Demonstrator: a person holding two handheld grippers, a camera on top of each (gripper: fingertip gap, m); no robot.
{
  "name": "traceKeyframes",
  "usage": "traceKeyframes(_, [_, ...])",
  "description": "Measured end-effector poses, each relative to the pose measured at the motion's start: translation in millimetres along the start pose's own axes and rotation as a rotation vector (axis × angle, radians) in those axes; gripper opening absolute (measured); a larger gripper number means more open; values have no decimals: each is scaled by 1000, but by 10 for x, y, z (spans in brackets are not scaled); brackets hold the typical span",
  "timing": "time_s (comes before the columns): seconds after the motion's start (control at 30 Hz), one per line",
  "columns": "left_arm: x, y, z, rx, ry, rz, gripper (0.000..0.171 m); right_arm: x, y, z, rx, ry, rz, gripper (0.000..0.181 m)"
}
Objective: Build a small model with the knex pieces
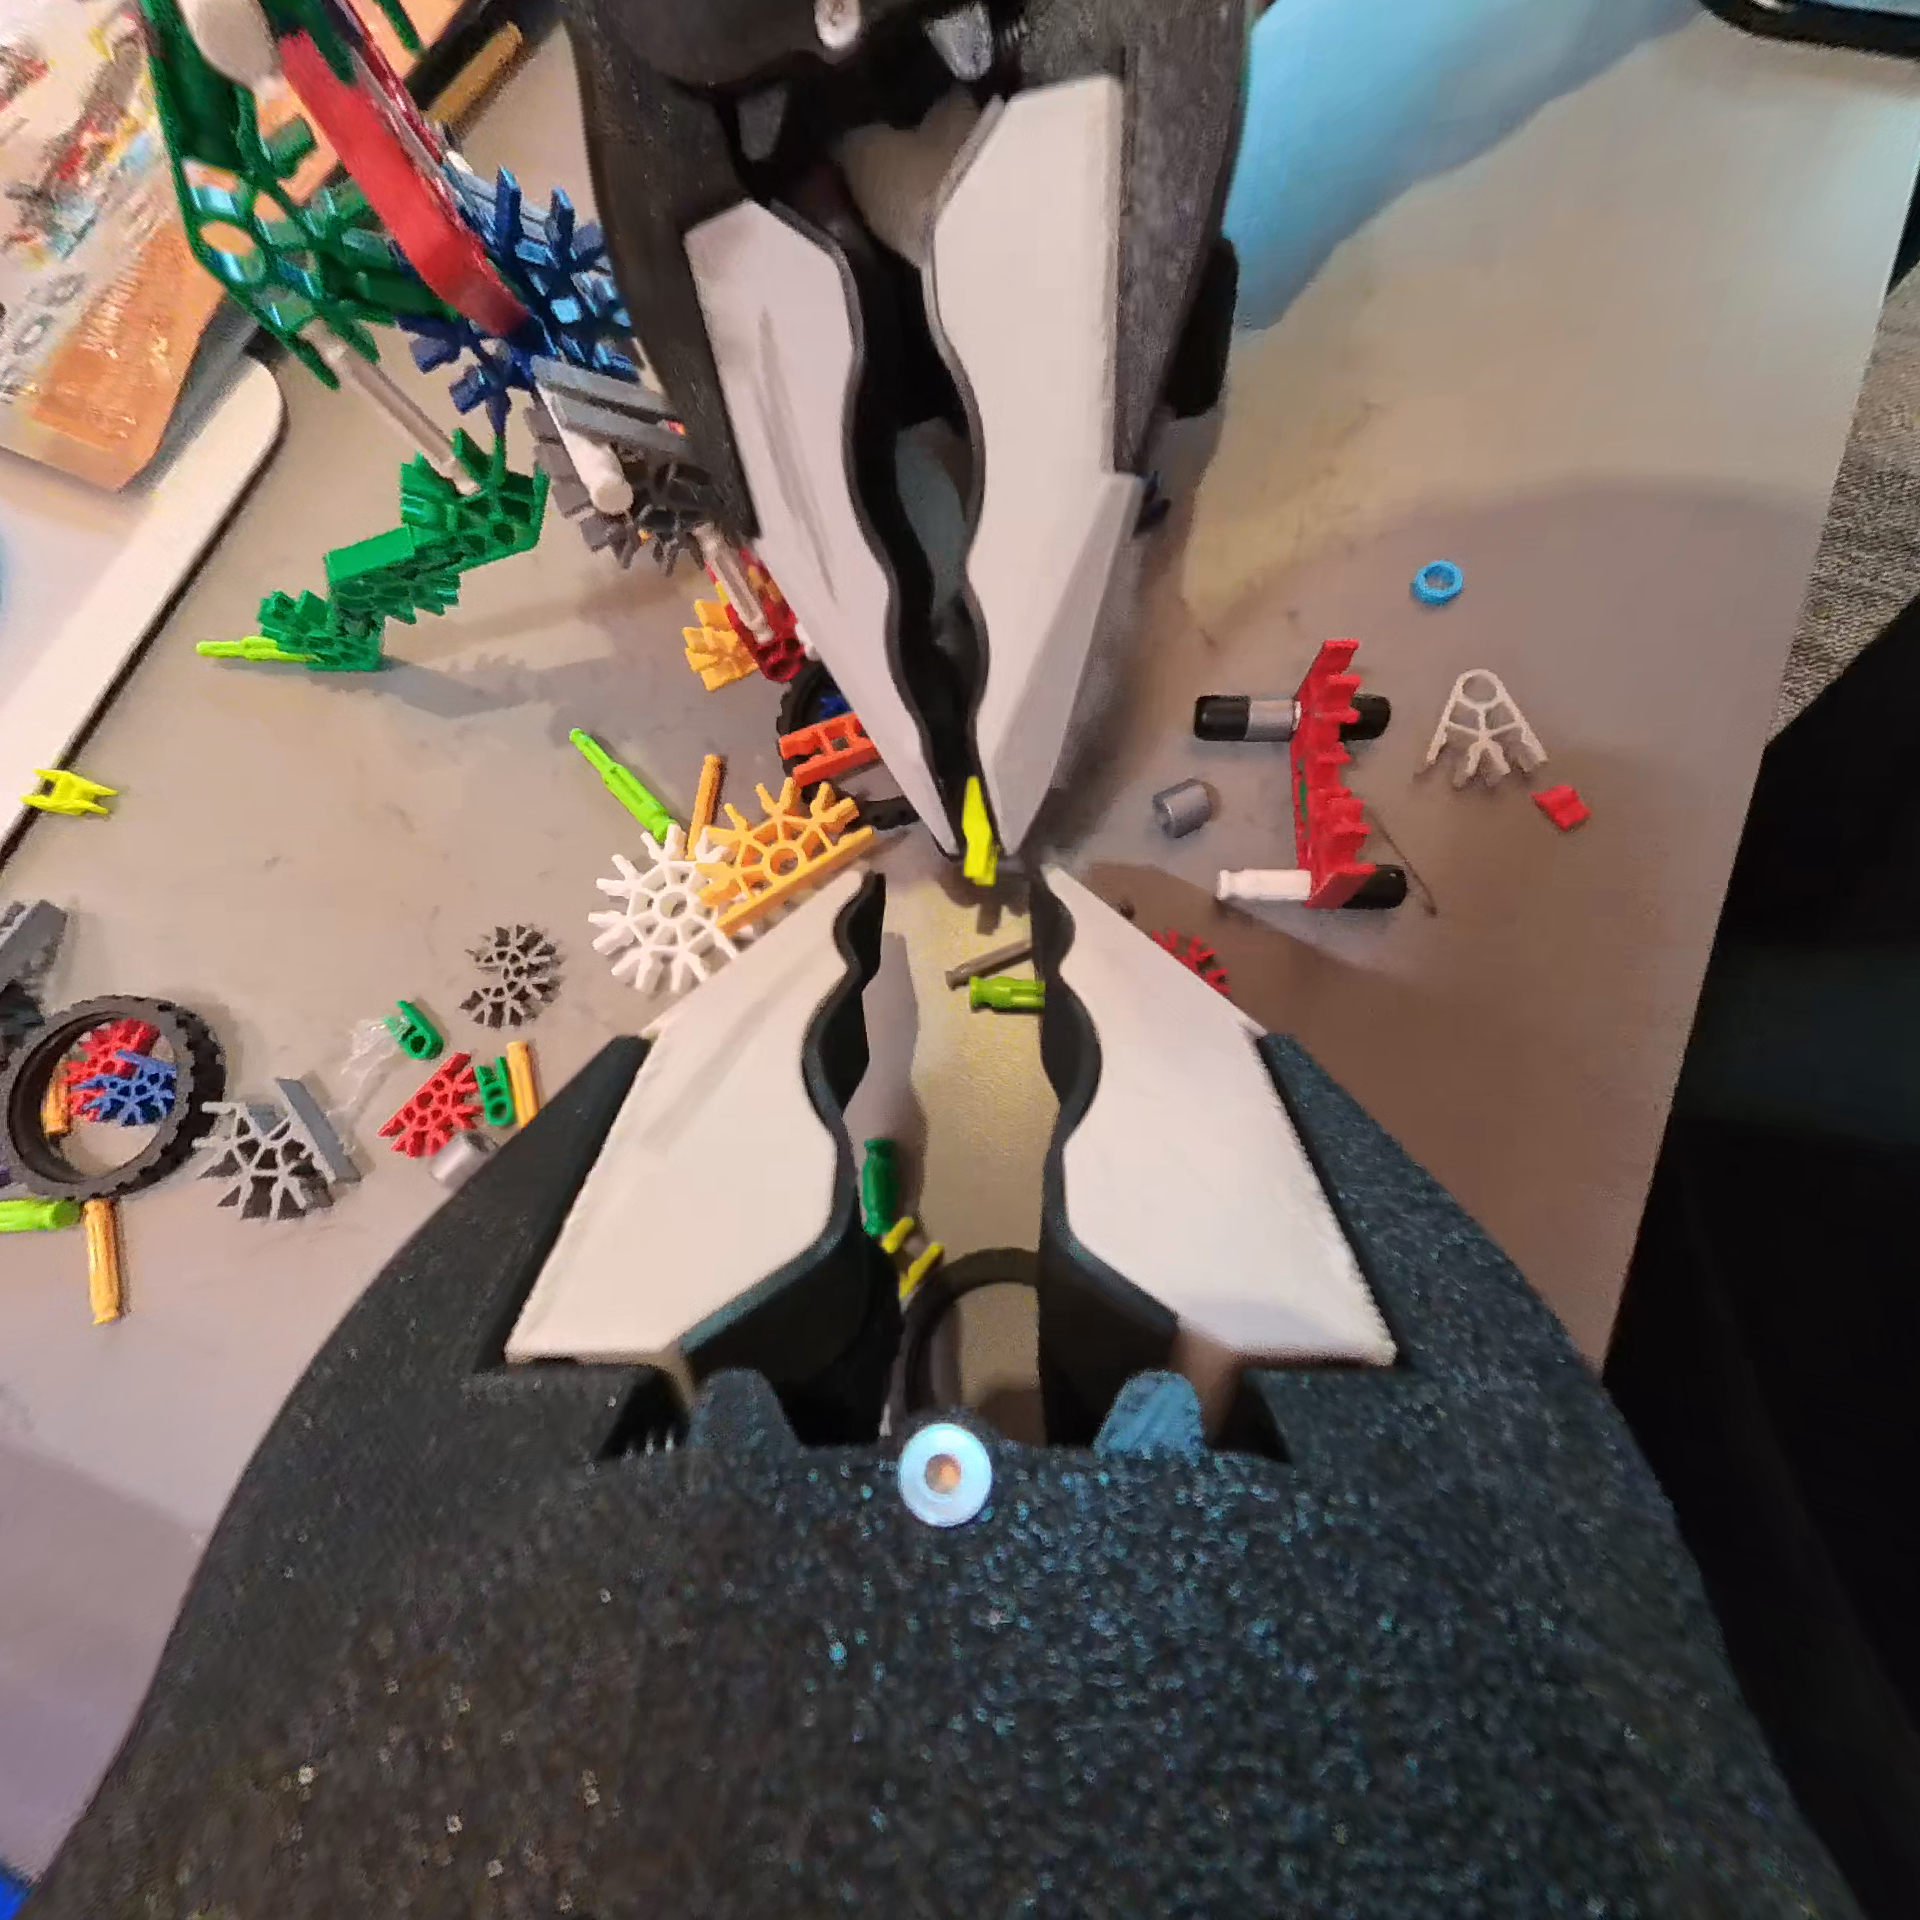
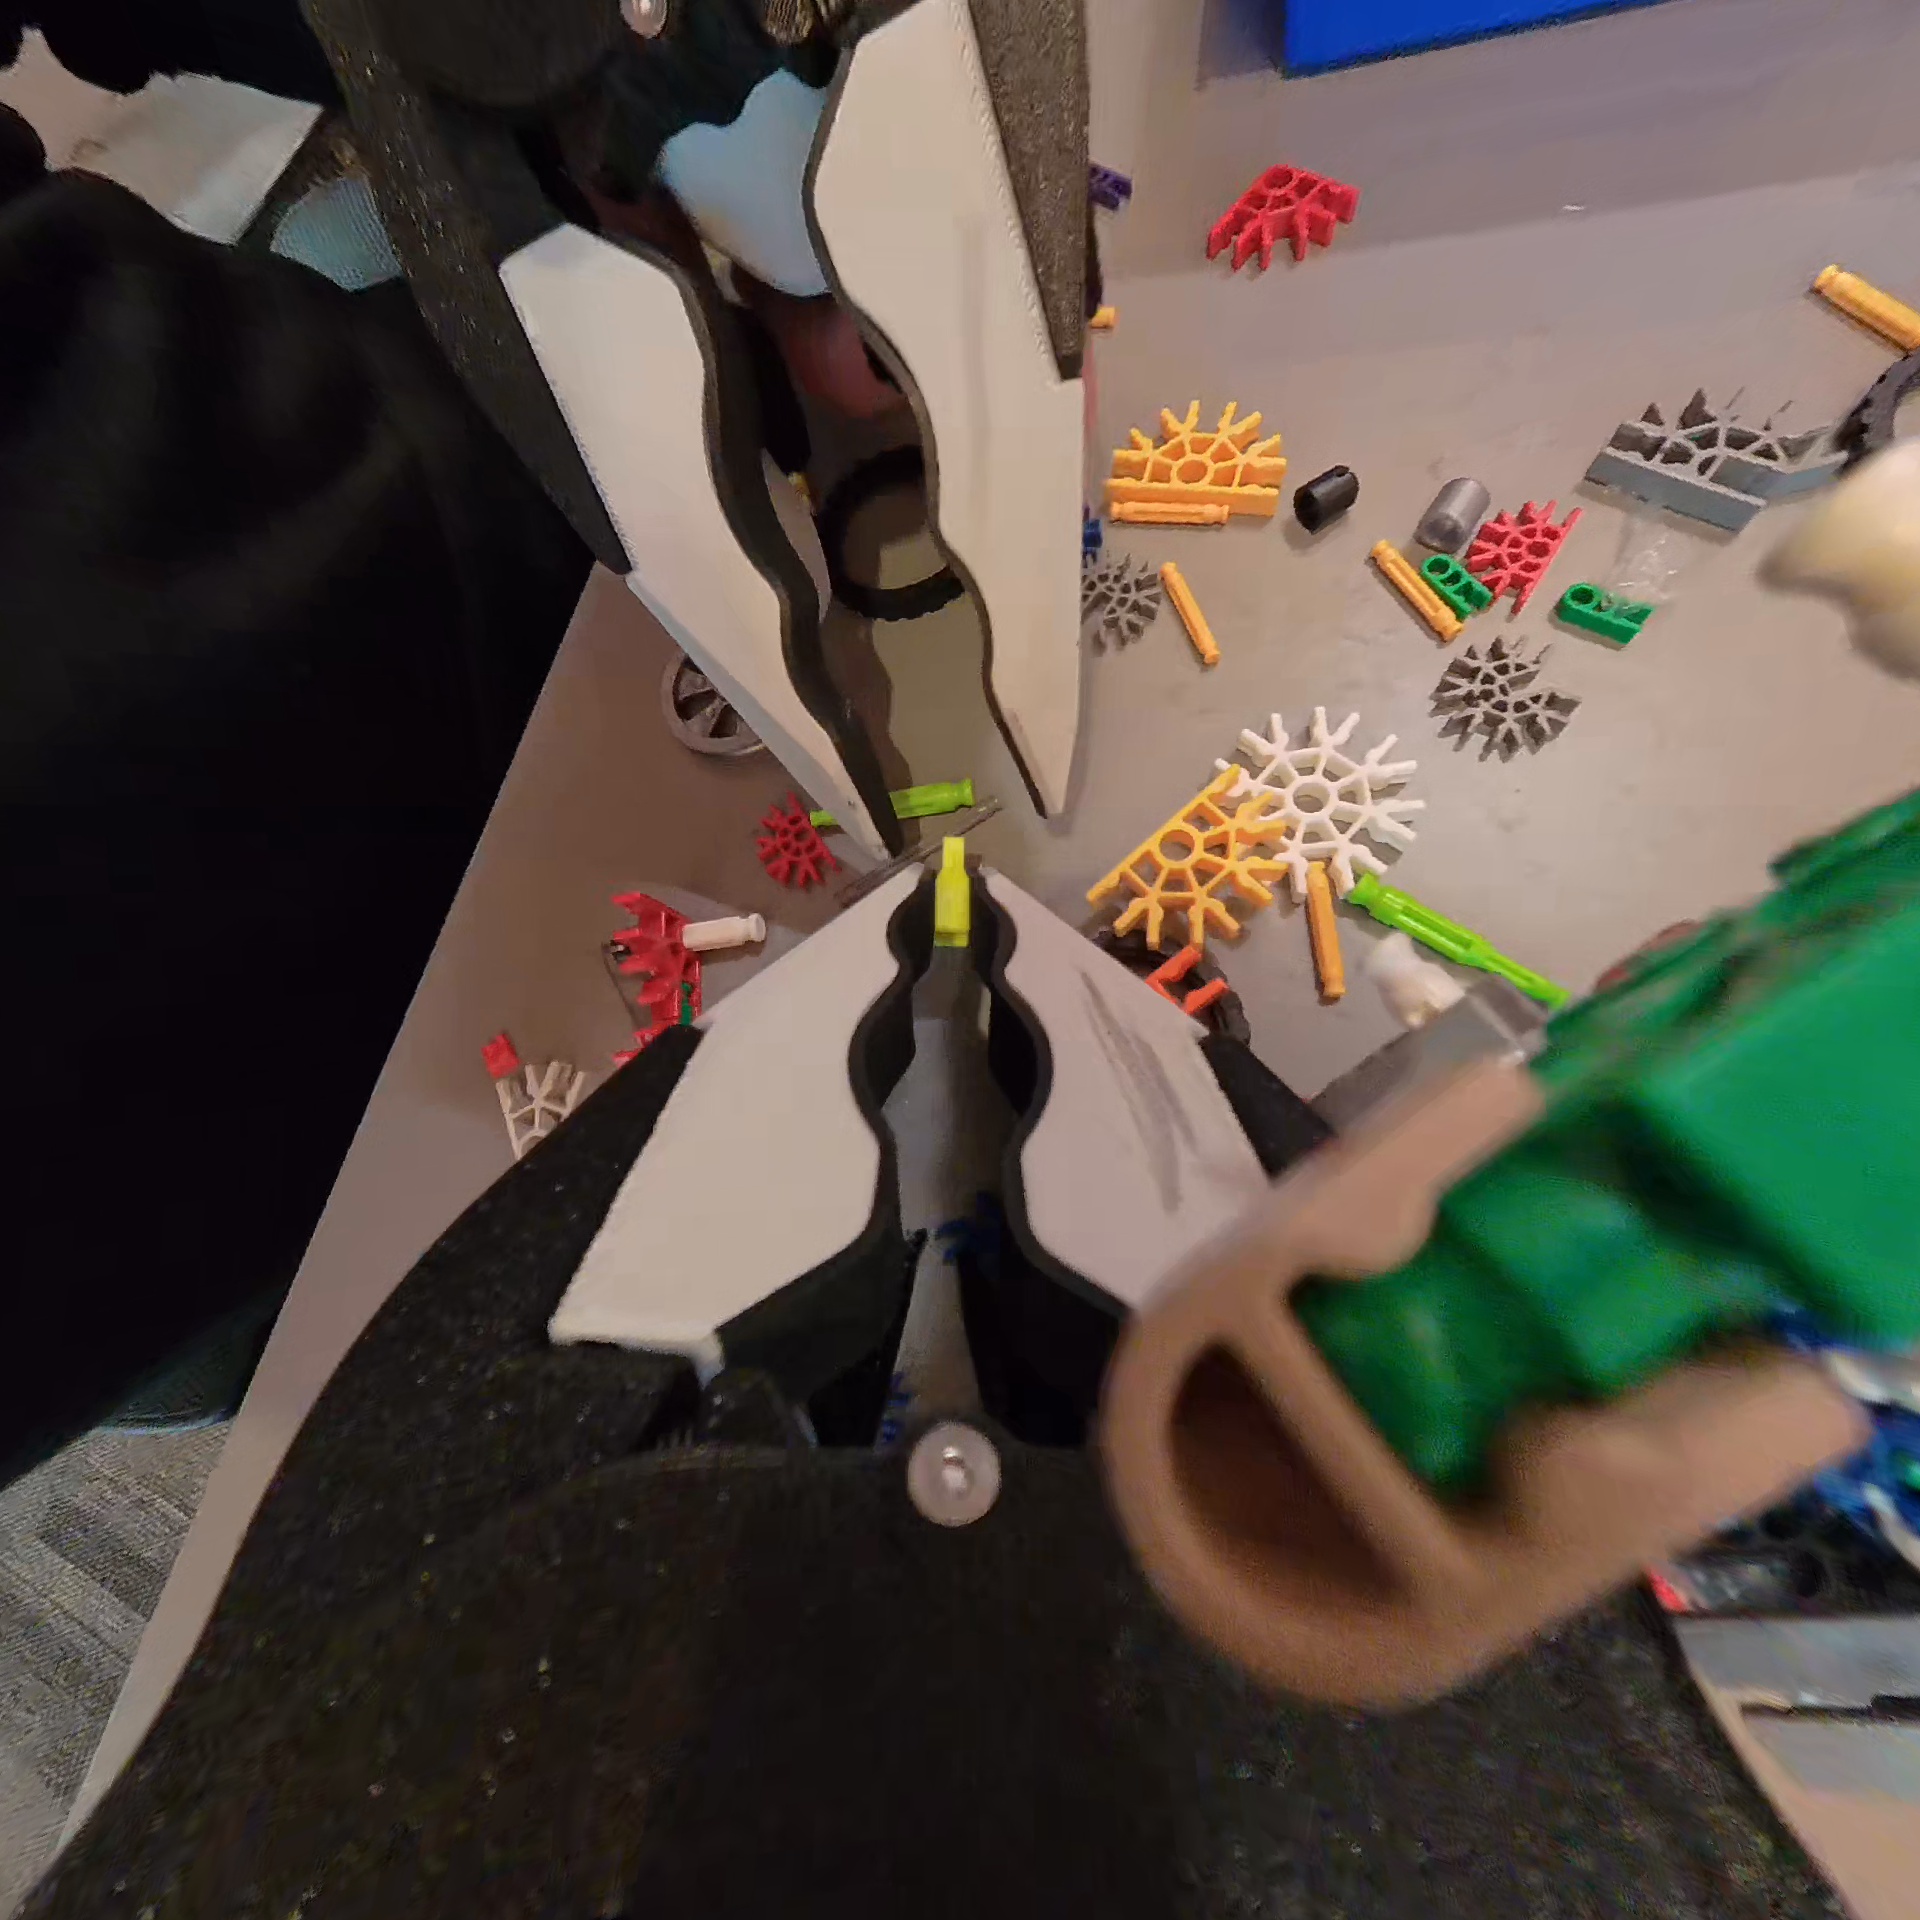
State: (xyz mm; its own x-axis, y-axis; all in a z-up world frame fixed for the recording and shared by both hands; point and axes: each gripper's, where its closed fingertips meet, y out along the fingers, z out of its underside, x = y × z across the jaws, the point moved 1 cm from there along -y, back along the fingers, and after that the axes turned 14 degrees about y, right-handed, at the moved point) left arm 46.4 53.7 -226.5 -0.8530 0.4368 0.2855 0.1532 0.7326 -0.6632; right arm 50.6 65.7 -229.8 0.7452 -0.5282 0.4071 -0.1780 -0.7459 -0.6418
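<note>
My right gripper (image 2: pixel 951 875) is shut on a short yellow-green rod (image 2: pixel 950 899), which sticks out past its tips. In the left wrist view the right gripper (image 1: pixel 982 847) comes down from the top, with the rod (image 1: pixel 977 826) pinched at its tips. My left gripper (image 1: pixel 956 881) is open and empty, tip to tip with the right one. The rod's free end points at the gap between the left fingertips (image 2: pixel 1049 800). Both hover low over the grey table (image 1: pixel 1403 468).
Loose construction-toy pieces lie around: a white snowflake connector (image 1: pixel 660 920), a yellow connector (image 1: pixel 779 852), a green rod (image 1: pixel 1006 992), a red connector with black and white rods (image 1: pixel 1325 779), and a black tyre (image 1: pixel 104 1096). A green, blue and red model (image 1: pixel 416 312) stands far left. The table edge runs along the right. About 5 cm separates my left fingertips from the white snowflake connector (image 1: pixel 660 920). It is also in sight in the right wrist view (image 2: pixel 1316 791).
</note>
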Motion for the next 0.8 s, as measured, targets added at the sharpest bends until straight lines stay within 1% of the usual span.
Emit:
traceKeyframes(0.13, [-8,5,82,36,13,-20,26,-22,-1,44,25,-27,21,5])
traceKeyframes(0.23, [-1,-43,80,37,13,-28,25,-7,-20,40,28,-33,18,5])
traceKeyframes(0.4, [-114,-35,136,81,39,10,25,-18,24,98,62,-82,59,5])
traceKeyframes(0.47, [-139,-18,139,91,50,3,25,-25,51,133,82,-116,87,5])
traceKeyframes(0.7, [-164,1,155,112,36,-10,24,-31,44,148,100,-147,112,6])
traceKeyframes(0.8, [-144,-8,168,129,42,-30,24,-53,16,157,108,-151,123,10])
